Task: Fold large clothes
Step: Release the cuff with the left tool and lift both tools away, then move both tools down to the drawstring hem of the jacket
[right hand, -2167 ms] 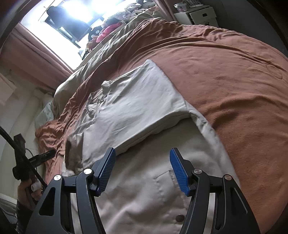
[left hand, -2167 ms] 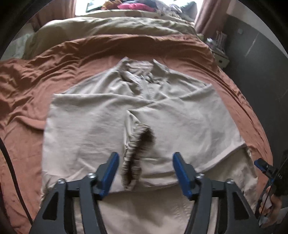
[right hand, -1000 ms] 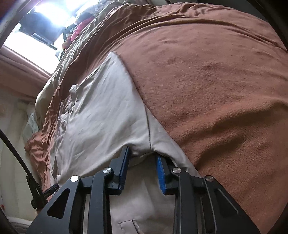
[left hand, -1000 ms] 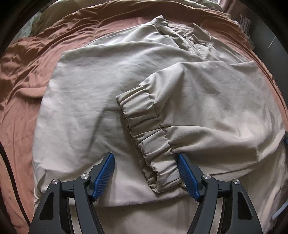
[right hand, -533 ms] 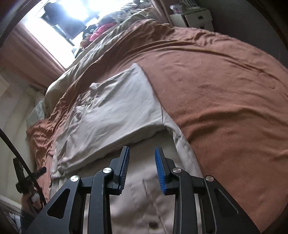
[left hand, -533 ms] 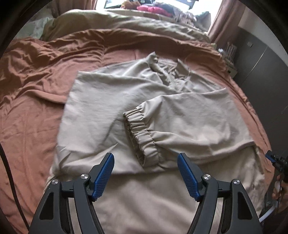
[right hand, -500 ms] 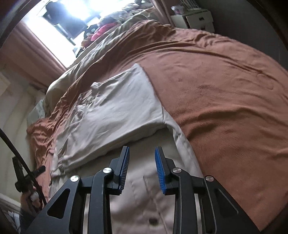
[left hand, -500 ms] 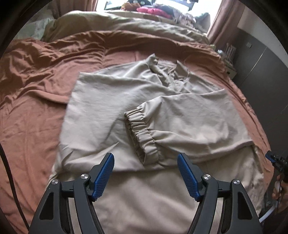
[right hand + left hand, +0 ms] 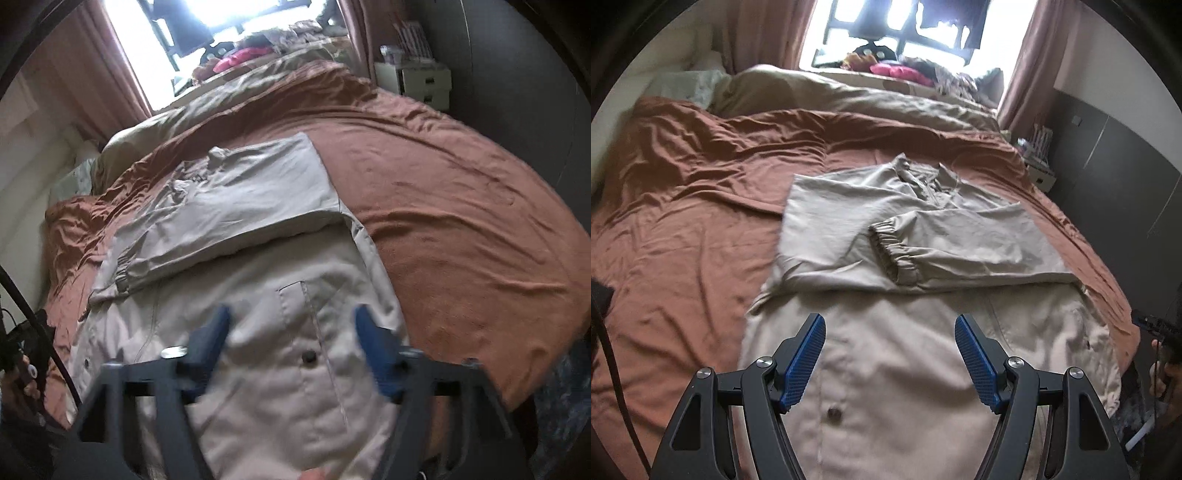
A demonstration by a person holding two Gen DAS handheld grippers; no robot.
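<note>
Jacket [image 9: 886, 354]: beige, creased, elastic-gathered cuff [image 9: 895, 254] | bedsheet [image 9: 683, 229]: rust, wrinkled

Ahead of my left hand-held gripper [image 9: 890, 354] the beige jacket [image 9: 897, 373] lies flat on the bed [image 9: 683, 236], with bare brown sheet open to its left. Right of my right hand-held gripper [image 9: 291, 350] the sheet runs clear to the bed's edge. Far ahead, a heaped duvet [image 9: 849, 99] and dark cabinets [image 9: 1115, 166] at the right close things in.
</note>
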